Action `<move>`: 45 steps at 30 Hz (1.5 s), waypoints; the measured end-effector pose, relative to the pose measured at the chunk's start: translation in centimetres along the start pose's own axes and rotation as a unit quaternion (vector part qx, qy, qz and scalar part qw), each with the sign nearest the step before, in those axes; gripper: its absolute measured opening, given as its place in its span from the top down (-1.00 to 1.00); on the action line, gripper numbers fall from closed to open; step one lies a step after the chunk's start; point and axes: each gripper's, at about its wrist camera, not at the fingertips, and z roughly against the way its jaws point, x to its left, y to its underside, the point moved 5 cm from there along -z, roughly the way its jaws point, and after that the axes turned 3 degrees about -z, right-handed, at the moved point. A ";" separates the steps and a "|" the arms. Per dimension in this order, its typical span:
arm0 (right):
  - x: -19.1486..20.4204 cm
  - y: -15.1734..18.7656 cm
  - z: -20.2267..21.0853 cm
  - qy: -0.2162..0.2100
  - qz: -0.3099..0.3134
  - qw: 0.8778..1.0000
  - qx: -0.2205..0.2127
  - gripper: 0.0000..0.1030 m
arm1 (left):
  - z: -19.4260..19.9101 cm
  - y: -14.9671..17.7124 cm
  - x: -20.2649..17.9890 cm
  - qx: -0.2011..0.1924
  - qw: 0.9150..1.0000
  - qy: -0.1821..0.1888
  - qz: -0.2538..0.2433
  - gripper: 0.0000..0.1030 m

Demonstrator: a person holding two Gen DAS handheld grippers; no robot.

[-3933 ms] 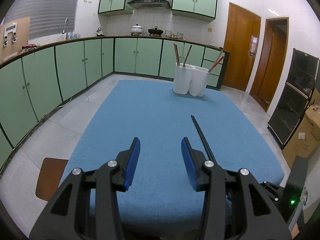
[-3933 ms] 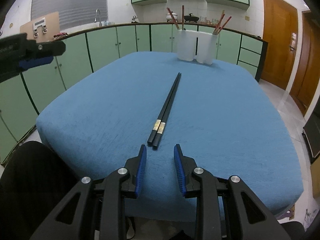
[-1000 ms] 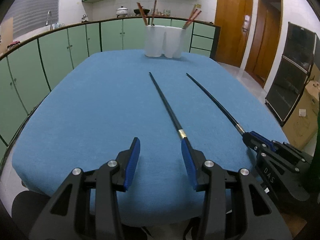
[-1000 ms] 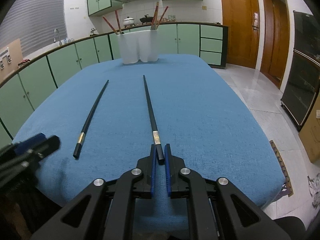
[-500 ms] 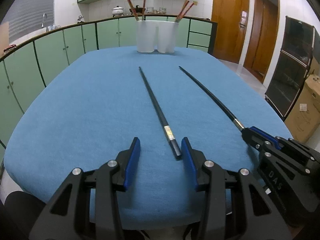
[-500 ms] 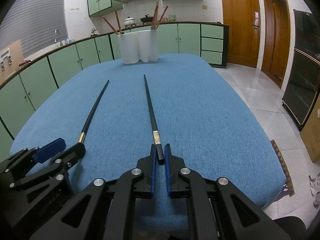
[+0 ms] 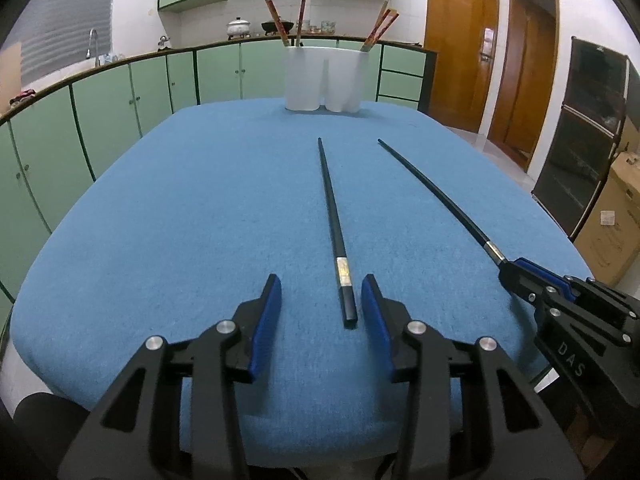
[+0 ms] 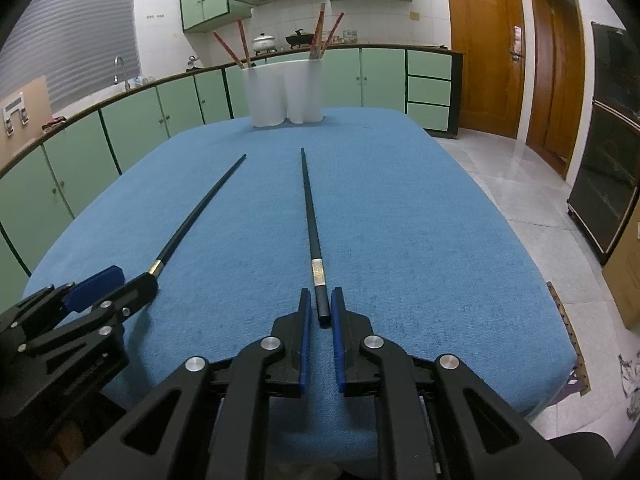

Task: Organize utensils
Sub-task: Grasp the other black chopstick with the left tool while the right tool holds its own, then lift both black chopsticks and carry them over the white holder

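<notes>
Two long black chopsticks lie on the blue table. My left gripper (image 7: pixel 320 300) is open, its blue pads on either side of the near end of the left chopstick (image 7: pixel 334 216), which sits close to the right pad. My right gripper (image 8: pixel 320 312) is shut on the near end of the right chopstick (image 8: pixel 310 208), seen in the left wrist view too (image 7: pixel 436 196). A white two-compartment utensil holder (image 7: pixel 322 78) with several wooden chopsticks stands at the table's far end; it also shows in the right wrist view (image 8: pixel 282 92).
The blue cloth-covered table (image 7: pixel 180 220) has rounded edges. Green kitchen cabinets (image 7: pixel 100 120) run along the left and back. Wooden doors (image 7: pixel 460 40), a dark cabinet (image 7: pixel 588 160) and a cardboard box (image 7: pixel 616 220) stand to the right.
My left gripper has moved forward so the left chopstick's near end now lies between its open pads. My right gripper stays shut on the right chopstick.
</notes>
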 end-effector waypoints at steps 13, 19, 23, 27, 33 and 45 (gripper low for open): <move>1.0 0.2 0.0 0.003 0.023 1.000 -0.001 0.85 | 0.2 0.5 -0.1 -0.004 1.000 0.015 -0.002 0.83; 0.9 -0.4 0.6 -0.003 0.013 1.000 -0.001 0.88 | 0.4 0.0 0.1 0.001 1.000 0.026 0.004 0.88; 0.6 -1.6 2.3 -0.005 0.002 1.000 -0.018 0.88 | 2.0 -1.2 0.5 0.001 0.999 0.034 0.017 0.89; 0.7 -2.7 4.5 -0.008 -0.005 0.999 -0.035 0.88 | 4.7 -3.0 0.8 -0.022 0.999 0.035 0.015 0.89; 1.5 -5.0 7.8 -0.018 -0.001 0.998 -0.052 0.88 | 8.4 -6.1 1.6 -0.047 0.998 0.032 0.015 0.89; 3.5 -12.0 13.0 -0.037 0.051 0.996 -0.059 0.88 | 13.1 -11.2 2.3 -0.080 0.996 0.030 0.002 0.89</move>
